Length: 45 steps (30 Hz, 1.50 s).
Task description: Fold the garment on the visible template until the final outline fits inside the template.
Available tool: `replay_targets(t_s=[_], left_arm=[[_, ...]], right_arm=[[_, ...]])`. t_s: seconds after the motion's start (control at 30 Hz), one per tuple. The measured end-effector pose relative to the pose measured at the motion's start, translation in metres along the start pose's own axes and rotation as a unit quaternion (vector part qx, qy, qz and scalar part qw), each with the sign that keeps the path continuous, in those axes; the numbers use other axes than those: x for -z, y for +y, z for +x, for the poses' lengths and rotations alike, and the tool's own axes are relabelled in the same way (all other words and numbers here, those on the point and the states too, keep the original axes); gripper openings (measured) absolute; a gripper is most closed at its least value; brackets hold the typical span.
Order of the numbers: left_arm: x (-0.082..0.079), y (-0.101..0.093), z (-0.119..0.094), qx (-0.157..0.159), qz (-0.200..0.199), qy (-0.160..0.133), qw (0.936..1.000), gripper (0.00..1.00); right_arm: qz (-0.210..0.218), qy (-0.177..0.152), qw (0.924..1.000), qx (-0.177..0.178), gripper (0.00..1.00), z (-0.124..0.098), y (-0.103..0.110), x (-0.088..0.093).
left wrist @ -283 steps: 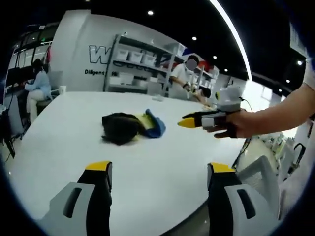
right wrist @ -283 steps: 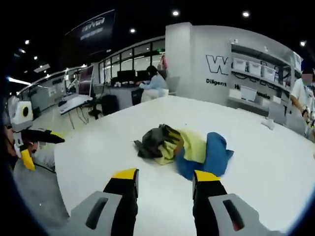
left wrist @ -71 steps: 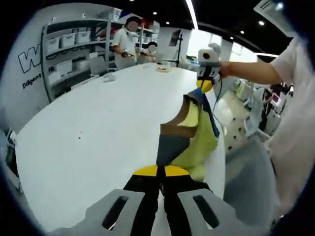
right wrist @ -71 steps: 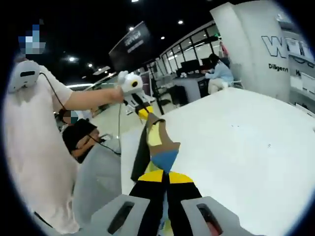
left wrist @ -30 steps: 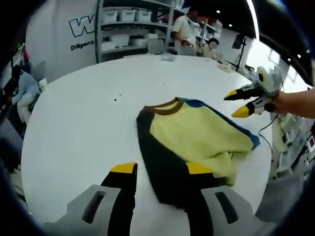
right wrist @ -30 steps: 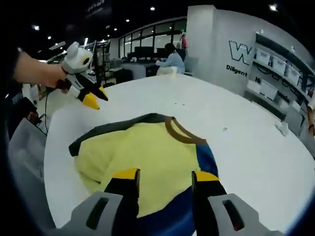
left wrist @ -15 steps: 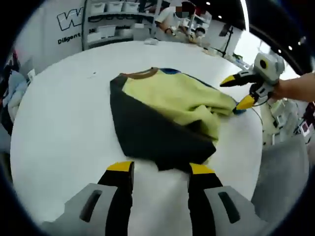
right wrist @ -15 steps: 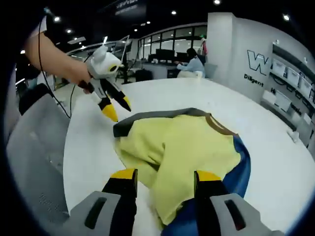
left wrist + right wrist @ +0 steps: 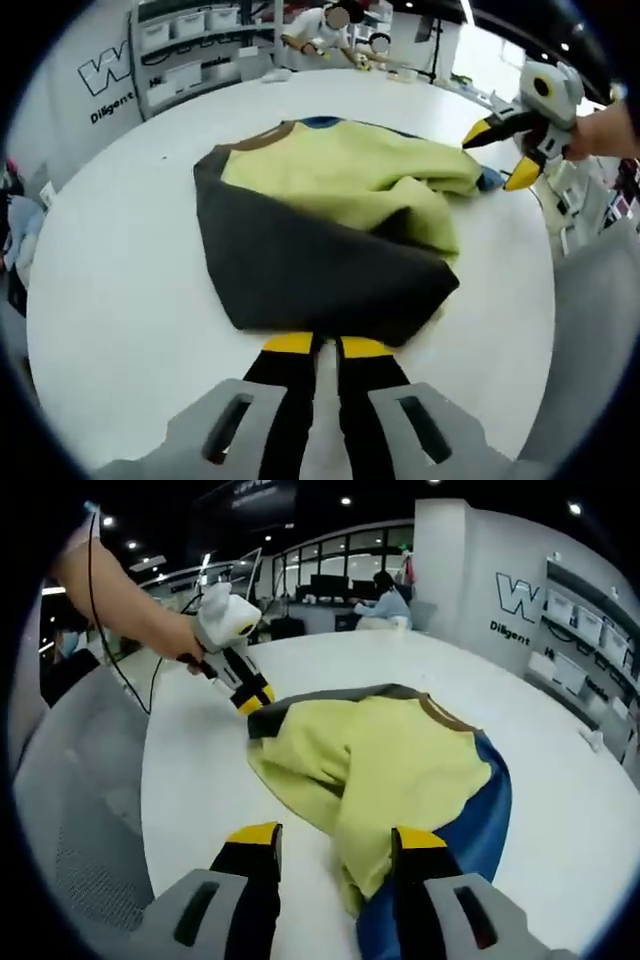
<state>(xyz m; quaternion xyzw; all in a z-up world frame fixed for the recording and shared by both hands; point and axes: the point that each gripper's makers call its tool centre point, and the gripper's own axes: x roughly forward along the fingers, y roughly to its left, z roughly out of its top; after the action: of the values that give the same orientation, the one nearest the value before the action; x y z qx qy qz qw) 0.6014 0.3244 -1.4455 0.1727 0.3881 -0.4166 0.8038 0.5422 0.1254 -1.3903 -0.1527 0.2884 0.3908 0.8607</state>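
Yellow, charcoal and blue cloth is seen spread on the white counter (image 9: 110, 290) in the left gripper view: the garment (image 9: 330, 225) lies directly ahead of the left hand-held gripper (image 9: 315, 345), its brown collar at the far end and its dark sleeve edge nearest. The yellow-tipped jaws are drawn almost together right at that dark hem, and cloth appears to be pinched between them, though the contact itself is hidden by the tips. The garment's long axis runs away from this hand-held gripper toward the collar. The right hand-held gripper (image 9: 498, 150) is seen at the far right corner of the garment, jaws parted, just beside the rumpled yellow and blue edge.

In the right gripper view, the garment (image 9: 385, 765) lies ahead and slightly right of the right hand-held gripper (image 9: 335, 835), whose jaws stand well apart with nothing held; the crumpled yellow hem and blue sleeve sit between and just beyond the tips. The left hand-held gripper (image 9: 252, 696) is seen at the dark corner on the far left, touching it. No template outline can be made out on the counter. The bunched corner is judged nearer the right hand.
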Motion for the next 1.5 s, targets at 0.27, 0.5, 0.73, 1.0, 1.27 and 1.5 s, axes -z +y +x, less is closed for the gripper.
replay_targets(t_s=[0.27, 0.5, 0.73, 1.0, 1.27, 1.5], left_arm=[[-0.001, 0.006, -0.02, 0.006, -0.063, -0.034, 0.9974, 0.01], [-0.003, 0.003, -0.008, 0.011, -0.068, -0.026, 0.9973, 0.17], [-0.013, 0.0, 0.001, 0.015, -0.05, -0.031, 0.9982, 0.0], [-0.011, 0.012, -0.028, 0.0, -0.086, -0.061, 0.9944, 0.0], [-0.002, 0.01, -0.033, 0.013, -0.092, -0.048, 0.9946, 0.01], [-0.009, 0.001, -0.004, 0.009, -0.114, -0.041, 0.9926, 0.16]], right_arm=[[0.007, 0.003, 1.0, 0.006, 0.39, 0.001, -0.004, 0.004], [0.01, 0.004, 0.9999, 0.007, 0.39, 0.0, -0.002, 0.004], [0.01, 0.005, 0.9999, 0.009, 0.38, -0.004, -0.003, 0.005], [0.018, 0.006, 0.9997, 0.015, 0.37, -0.007, -0.004, 0.009], [0.02, 0.005, 0.9997, 0.014, 0.37, -0.008, -0.003, 0.008], [0.019, 0.003, 0.9997, 0.015, 0.37, -0.012, -0.002, 0.005]])
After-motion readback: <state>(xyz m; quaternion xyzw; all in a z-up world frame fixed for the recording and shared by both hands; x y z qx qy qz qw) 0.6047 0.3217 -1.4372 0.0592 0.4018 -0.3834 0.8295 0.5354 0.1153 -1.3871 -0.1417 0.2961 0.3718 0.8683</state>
